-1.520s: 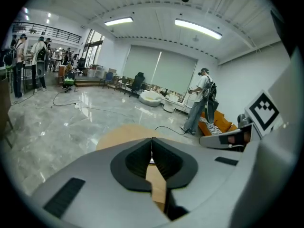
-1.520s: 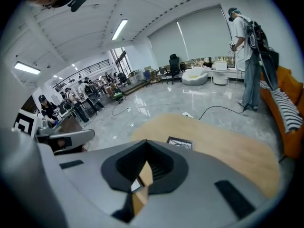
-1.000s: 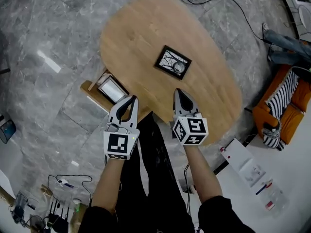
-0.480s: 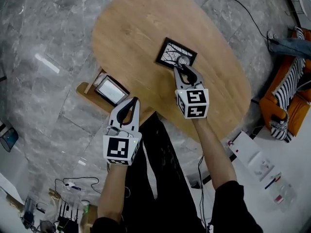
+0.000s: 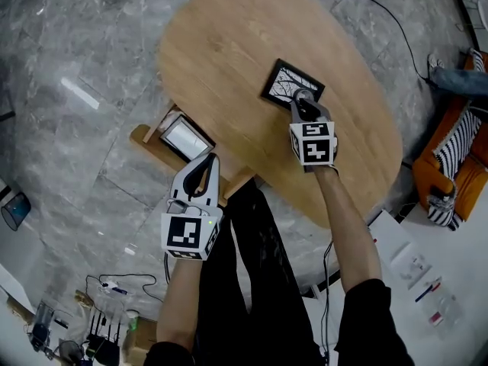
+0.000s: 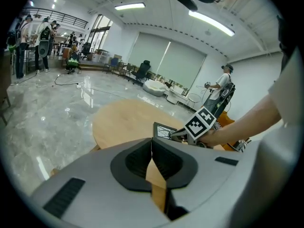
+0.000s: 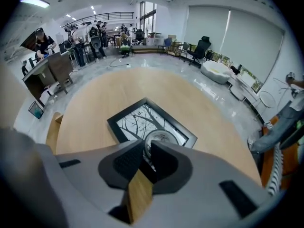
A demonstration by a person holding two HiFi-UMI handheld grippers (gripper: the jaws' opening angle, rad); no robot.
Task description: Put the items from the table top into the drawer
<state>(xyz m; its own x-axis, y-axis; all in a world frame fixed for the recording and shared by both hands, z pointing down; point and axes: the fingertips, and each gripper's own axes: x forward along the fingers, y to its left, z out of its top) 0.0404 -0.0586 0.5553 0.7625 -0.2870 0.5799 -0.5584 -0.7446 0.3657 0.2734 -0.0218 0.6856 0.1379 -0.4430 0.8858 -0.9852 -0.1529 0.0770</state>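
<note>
A black picture frame [image 5: 285,78] with a tree print lies on the oval wooden table [image 5: 229,44]. A round glass-faced thing [image 5: 303,95] rests on the frame's near corner. My right gripper [image 5: 306,104] points steeply down at it. In the right gripper view the round thing [image 7: 161,137] has its near edge in the narrow gap of the closing right gripper [image 7: 146,148], and I see no pad pressing on it. My left gripper [image 5: 206,163] hangs shut and empty by the open drawer [image 5: 151,142]. A flat framed item [image 5: 185,136] lies in that drawer.
An orange sofa with a striped cushion [image 5: 457,151] stands right of the table. A black cable [image 5: 381,14] runs over the grey floor at the top. A white box [image 5: 412,265] lies at lower right, and loose cables [image 5: 107,288] at lower left.
My right gripper has reached out over the table and come down to the frame, its jaws going from shut to slightly apart. The left gripper has sunk a little beside the drawer.
</note>
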